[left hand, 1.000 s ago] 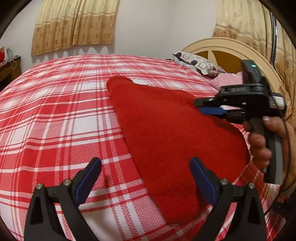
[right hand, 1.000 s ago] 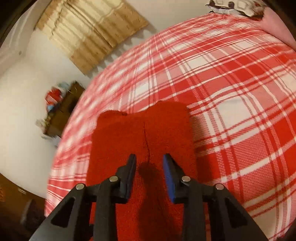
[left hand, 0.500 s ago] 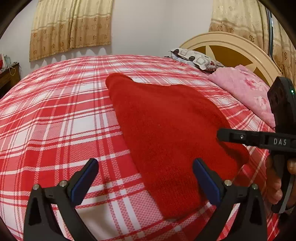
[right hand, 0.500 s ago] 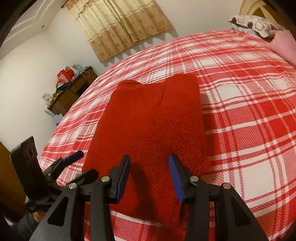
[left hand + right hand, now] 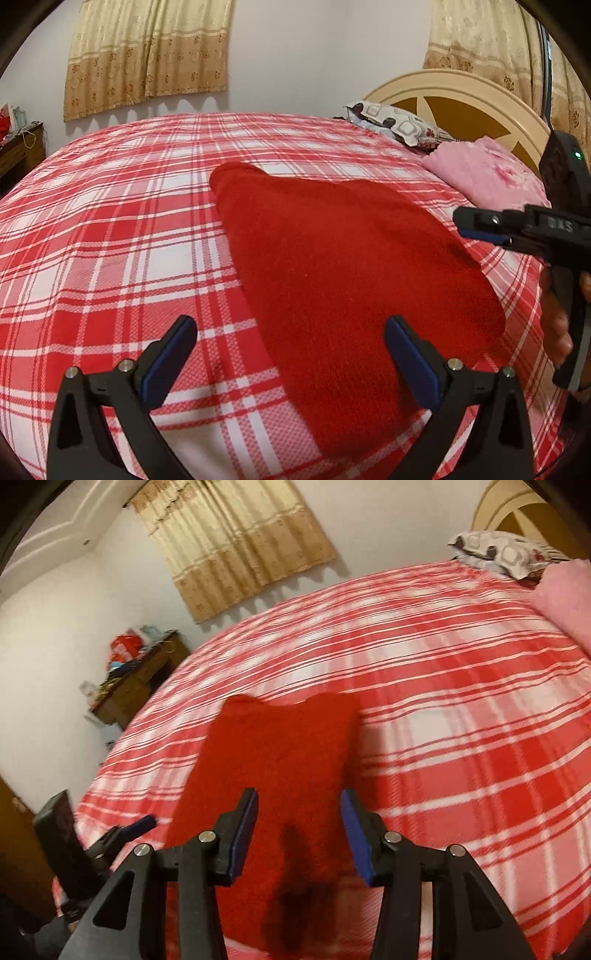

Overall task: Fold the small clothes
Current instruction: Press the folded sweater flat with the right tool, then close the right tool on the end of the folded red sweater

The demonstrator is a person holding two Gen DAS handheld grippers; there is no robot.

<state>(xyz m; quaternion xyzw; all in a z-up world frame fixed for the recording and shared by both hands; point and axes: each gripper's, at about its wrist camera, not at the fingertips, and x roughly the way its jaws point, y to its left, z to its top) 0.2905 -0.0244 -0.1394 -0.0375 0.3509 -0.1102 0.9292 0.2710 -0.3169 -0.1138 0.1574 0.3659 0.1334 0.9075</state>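
Note:
A red knitted garment [image 5: 343, 273] lies folded flat on the red and white plaid bedspread [image 5: 110, 236]; it also shows in the right wrist view [image 5: 280, 760]. My left gripper [image 5: 291, 354] is open and empty, hovering above the garment's near left edge. My right gripper [image 5: 299, 830] is open and empty above the garment's near end. The right gripper also shows at the right of the left wrist view [image 5: 484, 229], off the garment's right side. The left gripper shows at the lower left of the right wrist view [image 5: 136, 827].
A patterned pillow [image 5: 399, 125] and a pink folded cloth [image 5: 487, 177] lie by the cream headboard [image 5: 461, 92]. A wooden side table [image 5: 140, 683] with clutter stands beside the bed. Curtains [image 5: 147, 51] hang on the far wall.
My right gripper has lifted off the garment, pulled back and opened wider. My left gripper has stayed open and drawn back slightly. The garment lies still.

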